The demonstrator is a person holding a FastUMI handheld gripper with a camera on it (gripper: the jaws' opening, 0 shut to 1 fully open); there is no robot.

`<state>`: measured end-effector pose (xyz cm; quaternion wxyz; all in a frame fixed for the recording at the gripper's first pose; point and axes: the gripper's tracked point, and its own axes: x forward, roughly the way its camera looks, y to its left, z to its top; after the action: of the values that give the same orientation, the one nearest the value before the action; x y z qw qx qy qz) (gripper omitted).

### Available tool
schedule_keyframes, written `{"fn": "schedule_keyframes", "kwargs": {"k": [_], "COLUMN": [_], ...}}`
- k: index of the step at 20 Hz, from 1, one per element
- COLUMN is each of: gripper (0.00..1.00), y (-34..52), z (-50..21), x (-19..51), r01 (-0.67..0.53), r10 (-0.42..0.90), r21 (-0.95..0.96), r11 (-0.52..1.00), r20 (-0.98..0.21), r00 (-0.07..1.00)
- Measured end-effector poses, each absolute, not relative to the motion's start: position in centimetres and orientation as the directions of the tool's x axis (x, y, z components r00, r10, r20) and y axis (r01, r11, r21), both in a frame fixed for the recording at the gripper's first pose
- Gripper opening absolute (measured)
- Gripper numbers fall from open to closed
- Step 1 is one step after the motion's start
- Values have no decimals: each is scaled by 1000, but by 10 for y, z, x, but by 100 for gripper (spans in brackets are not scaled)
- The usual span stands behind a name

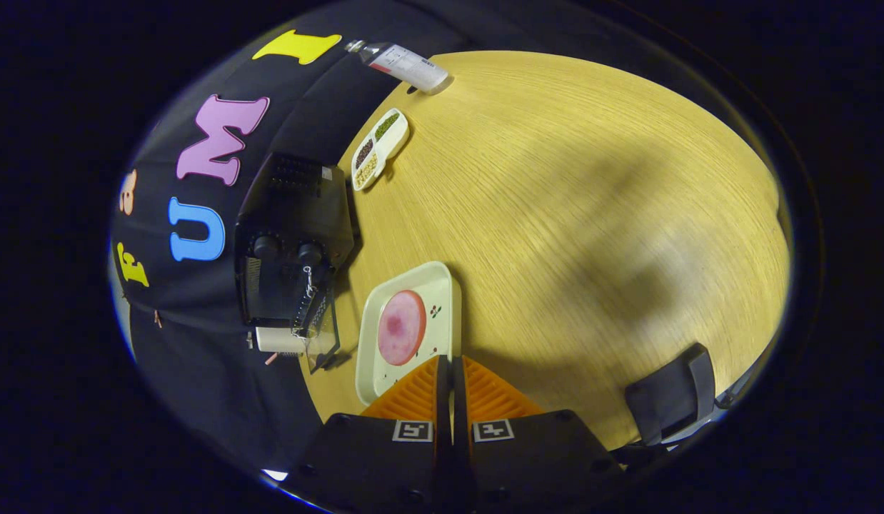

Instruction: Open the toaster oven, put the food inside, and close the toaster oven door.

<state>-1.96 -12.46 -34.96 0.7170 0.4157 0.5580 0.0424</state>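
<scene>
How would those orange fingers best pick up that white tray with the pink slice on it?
Probably by the tray's raised rim on the near short edge, just ahead of the closed fingers. One finger over the rim, one under, clear of the pink slice lying flat in the middle.

The gripper (450, 364) has its 2 fingers pressed together with nothing between them, their tips over the near edge of the tray (442, 282); the slice of food (401, 327) lies on that tray, just ahead of the fingers; the toaster oven (292, 243) stands left of the tray at the table's (570, 214) edge, its door hanging open toward the tray; beyond it lies a 3-compartment dish (379, 148), and farther still a bottle (403, 64) on its side.
</scene>
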Motion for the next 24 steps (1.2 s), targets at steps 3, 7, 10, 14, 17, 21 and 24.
{"fn": "schedule_keyframes", "kwargs": {"k": [3, 7, 10, 14, 17, 21, 24], "gripper": [6, 6, 6, 6, 6, 6, 7], "y": [-124, -123, -115, -101, -78, -34, 4], "z": [-350, -344, -331, -309, -285, -257, -253], "x": [-22, -29, -32, -40, -43, -38, -22], "r01": [452, 477, 499, 528, 522, 497, 483], "r10": [516, 500, 503, 494, 499, 512, 519], "r21": [646, 649, 675, 705, 741, 787, 802], "r11": [615, 593, 543, 472, 423, 364, 352], "r20": [-763, -761, -737, -708, -671, -615, -596], "r00": [389, 413, 451, 504, 548, 599, 612]}}
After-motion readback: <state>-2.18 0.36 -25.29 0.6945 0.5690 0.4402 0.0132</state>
